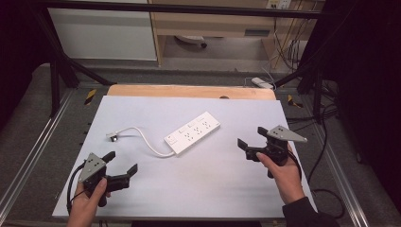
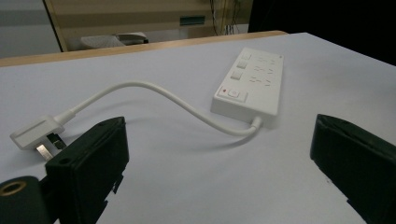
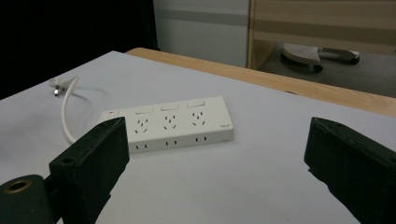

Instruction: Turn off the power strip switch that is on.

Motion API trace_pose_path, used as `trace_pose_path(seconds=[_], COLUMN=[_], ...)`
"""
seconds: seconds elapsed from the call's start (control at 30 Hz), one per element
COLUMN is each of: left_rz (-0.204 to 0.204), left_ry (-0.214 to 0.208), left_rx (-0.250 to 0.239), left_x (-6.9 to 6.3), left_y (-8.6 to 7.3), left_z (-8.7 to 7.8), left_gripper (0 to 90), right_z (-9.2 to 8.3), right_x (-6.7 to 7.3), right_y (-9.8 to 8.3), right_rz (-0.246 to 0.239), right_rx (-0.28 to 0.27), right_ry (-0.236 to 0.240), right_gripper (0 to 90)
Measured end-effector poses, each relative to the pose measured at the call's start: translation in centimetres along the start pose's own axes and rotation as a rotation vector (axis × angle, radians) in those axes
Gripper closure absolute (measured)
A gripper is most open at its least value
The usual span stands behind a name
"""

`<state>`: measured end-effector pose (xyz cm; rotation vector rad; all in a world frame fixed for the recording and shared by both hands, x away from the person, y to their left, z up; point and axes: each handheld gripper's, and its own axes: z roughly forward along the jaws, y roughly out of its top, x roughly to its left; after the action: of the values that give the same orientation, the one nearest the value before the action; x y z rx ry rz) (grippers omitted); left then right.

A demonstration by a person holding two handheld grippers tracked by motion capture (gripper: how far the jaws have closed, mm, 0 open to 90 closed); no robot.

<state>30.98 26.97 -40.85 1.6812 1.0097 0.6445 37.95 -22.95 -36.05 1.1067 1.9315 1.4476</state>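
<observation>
I judge this pre-grasp: left gripper (image 1: 124,163) and right gripper (image 1: 250,138) flank the power strip (image 1: 192,132), both wide and empty; next target probably its plug (image 1: 112,137).

The power strip (image 1: 192,132) looks like smooth white plastic with a faint sheen, and its cable (image 1: 142,137) has a matching smooth white sheath. The plug (image 2: 38,133) is white plastic with bare metal pins. The table (image 1: 189,189) carries a matt, pale, even sheet; along its far edge a strip of light wood (image 1: 189,91) shows. The left gripper (image 1: 121,166) and right gripper (image 1: 250,137) have matt black plastic-looking jaws, and each bears a flat grey plate with a dull finish.
</observation>
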Motion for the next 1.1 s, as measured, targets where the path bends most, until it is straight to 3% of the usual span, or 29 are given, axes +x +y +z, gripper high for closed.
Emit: trace_pose_path(seconds=[0.17,0.53,0.73,0.83,1.1], left_rz=[-0.011,0.000,0.002,0.002,0.003], left_ry=[-0.002,-0.002,-0.007,-0.003,-0.002], left_rx=[-0.001,0.003,0.005,0.006,0.011], left_x=[0.1,0.0,-0.1,-0.1,-0.1], left_y=[0.0,0.0,0.0,0.0,-0.1], left_z=[0.0,0.0,0.1,0.1,0.1], left_gripper=[4.6,4.6,4.6,4.6,4.6], right_z=[0.7,2.3,3.0,3.3,4.3], right_x=[0.4,0.8,0.7,0.5,0.1], right_y=[1.2,2.8,3.2,3.6,4.9], right_rz=[-0.021,-0.053,-0.047,-0.039,-0.041], right_rx=[-0.009,0.000,0.003,-0.006,-0.032], right_ry=[-0.017,0.000,0.001,-0.003,-0.031], right_gripper=[6.8,4.6,6.0,9.0,29.0])
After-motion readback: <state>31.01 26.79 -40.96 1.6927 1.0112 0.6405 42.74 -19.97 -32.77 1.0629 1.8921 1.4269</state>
